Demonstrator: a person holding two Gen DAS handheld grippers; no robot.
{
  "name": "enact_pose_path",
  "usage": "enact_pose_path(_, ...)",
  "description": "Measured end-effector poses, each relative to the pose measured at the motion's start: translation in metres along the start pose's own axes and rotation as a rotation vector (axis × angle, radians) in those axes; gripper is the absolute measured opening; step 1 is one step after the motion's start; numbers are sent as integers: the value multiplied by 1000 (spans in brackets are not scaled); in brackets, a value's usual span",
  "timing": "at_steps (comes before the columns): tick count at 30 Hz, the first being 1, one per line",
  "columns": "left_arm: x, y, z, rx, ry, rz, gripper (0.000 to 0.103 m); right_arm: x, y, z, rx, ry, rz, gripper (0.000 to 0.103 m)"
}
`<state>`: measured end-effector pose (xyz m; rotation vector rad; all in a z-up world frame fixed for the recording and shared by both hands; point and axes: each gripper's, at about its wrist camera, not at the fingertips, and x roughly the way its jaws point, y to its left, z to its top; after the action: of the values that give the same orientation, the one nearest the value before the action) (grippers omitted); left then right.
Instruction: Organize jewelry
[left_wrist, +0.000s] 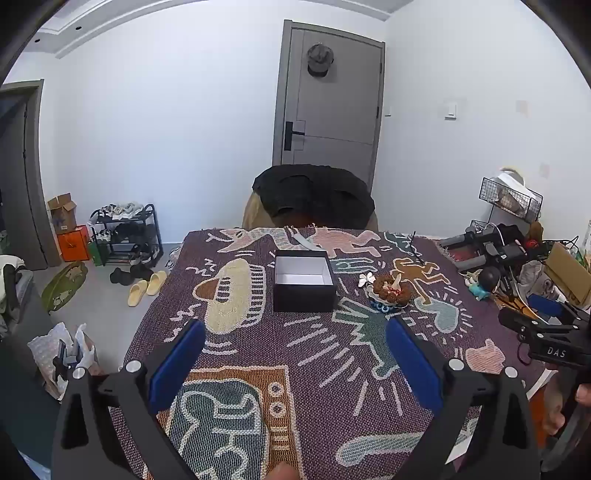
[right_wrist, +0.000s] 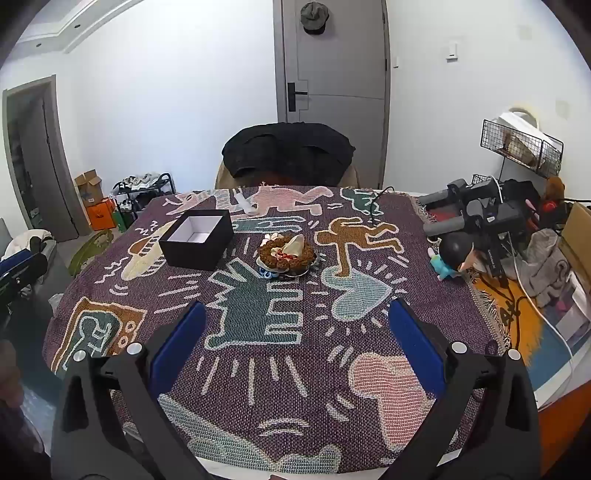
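Note:
A black box with a white inside stands open and empty on the patterned table cloth; it also shows in the right wrist view. To its right lies a pile of jewelry on a small dish: a brown beaded ring, white pieces and blue beads, also in the right wrist view. My left gripper is open and empty, above the cloth short of the box. My right gripper is open and empty, short of the pile. The right gripper's body shows at the left wrist view's right edge.
A chair with a black jacket stands behind the table. A small figurine, black devices, cables and a wire basket crowd the right side. A shoe rack, boxes and slippers are on the floor at left.

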<state>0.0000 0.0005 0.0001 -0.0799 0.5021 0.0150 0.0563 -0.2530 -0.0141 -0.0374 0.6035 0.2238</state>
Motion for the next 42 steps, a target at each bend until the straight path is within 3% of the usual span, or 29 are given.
enact_pose_path(42,1,-2,-2,13,8,5,95,0,-4,1,9,4,1,99)
